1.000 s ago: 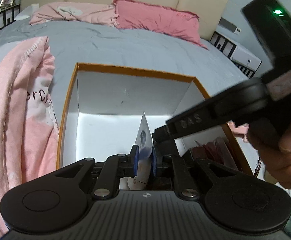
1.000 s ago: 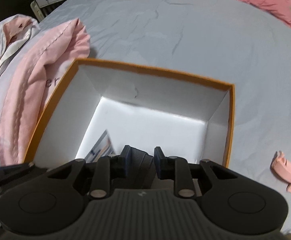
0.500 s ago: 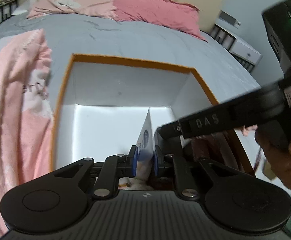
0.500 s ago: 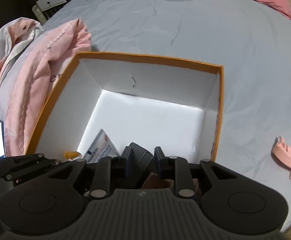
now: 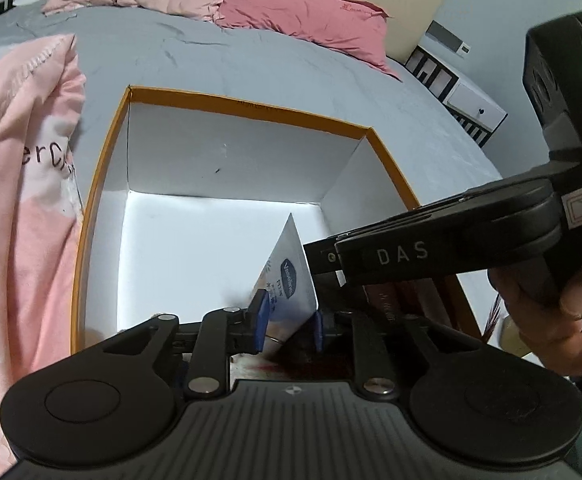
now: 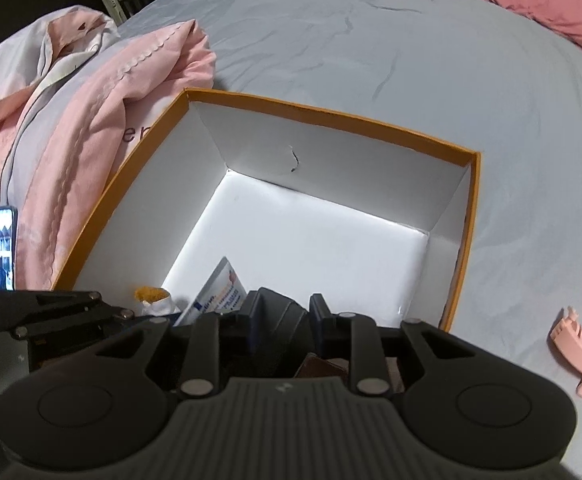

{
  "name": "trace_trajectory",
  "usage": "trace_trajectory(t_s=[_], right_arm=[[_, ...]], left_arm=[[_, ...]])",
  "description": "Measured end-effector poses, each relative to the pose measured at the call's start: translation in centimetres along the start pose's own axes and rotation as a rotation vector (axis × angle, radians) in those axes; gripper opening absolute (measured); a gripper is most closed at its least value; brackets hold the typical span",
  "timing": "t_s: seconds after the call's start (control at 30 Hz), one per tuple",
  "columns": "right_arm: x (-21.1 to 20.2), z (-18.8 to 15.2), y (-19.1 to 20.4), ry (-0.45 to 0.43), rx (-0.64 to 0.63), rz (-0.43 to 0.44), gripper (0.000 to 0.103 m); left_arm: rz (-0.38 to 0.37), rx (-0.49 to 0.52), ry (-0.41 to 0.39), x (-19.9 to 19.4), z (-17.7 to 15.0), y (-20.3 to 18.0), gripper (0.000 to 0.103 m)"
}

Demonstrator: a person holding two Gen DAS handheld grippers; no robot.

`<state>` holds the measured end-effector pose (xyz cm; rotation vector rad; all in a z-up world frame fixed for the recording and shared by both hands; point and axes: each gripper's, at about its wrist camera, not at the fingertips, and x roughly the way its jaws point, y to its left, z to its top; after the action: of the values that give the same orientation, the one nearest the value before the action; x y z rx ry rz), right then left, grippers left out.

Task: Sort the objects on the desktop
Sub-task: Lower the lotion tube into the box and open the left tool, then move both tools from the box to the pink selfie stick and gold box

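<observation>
1. Left gripper point(image 5: 289, 326) parted, blue pads loose around a white tube point(image 5: 289, 280) marked "Vaseline", standing tilted in the box's near end.
2. Right gripper point(image 6: 283, 322) clenched on a black faceted object point(image 6: 281, 320), over the same near end; its body reads "DAS".
3. Box point(image 6: 331, 114): orange rim, white card walls, on a grey bedsheet point(image 6: 371, 40).
4. Pink blanket point(image 5: 19, 208) touches the box's left side; pink plastic clip point(image 6: 577, 360) right of it.
</observation>
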<state>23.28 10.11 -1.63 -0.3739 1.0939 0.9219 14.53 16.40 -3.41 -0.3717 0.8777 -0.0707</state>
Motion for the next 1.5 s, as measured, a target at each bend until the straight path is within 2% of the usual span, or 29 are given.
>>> trace_trajectory(t_s=[0.17,0.37,0.5,0.53,0.6,0.83,1.0,1.1,1.2,1.33,1.5], right_arm=[[-0.9,-0.3,0.3,-0.033,0.001,-0.019,0.029],[-2.6,-1.0,0.5,-0.084,-0.020,-0.078,0.029],[-3.4,-1.7,0.3,-0.104,-0.022,-0.087,0.029],[-3.7,-1.9,0.3,-0.109,-0.020,-0.084,0.029],[-4.4,-2.2,0.1,-0.119,-0.017,-0.074,0.029],[-8.2,-4.0,-0.7,-0.193,-0.001,-0.044,0.029],[-12.4,-6.6,-4.5,-0.265,0.115,0.007,0.029],[-14.3,-8.6,-7.3,-0.288,0.173,-0.050,0.030],[-15.2,-10.7,-10.2,-0.287,0.206,-0.140,0.030],[-15.5,-13.6,-14.1,-0.273,0.268,-0.231,0.030],[-15.0,-16.7,-18.8,-0.246,0.362,-0.293,0.030]], left_arm=[[-0.032,-0.044,0.016,0.1,0.1,0.4,0.028],[-0.050,-0.044,0.005,-0.2,0.0,0.2,0.030],[-0.047,-0.039,-0.013,-0.6,-0.1,0.0,0.037],[-0.037,-0.033,-0.024,-0.9,-0.1,-0.2,0.039],[-0.033,-0.013,-0.055,-1.5,-0.1,-0.6,0.051],[-0.043,0.095,-0.127,-3.6,0.0,-3.0,0.051],[-0.075,0.155,-0.194,-6.1,0.4,-6.1,0.051],[-0.097,0.229,-0.200,-6.4,0.8,-8.9,0.051],[-0.086,0.352,-0.182,-5.7,1.1,-12.6,0.051],[-0.038,0.519,-0.140,-3.0,0.7,-17.2,0.051],[-0.016,0.739,-0.084,1.6,-0.2,-22.4,0.051]])
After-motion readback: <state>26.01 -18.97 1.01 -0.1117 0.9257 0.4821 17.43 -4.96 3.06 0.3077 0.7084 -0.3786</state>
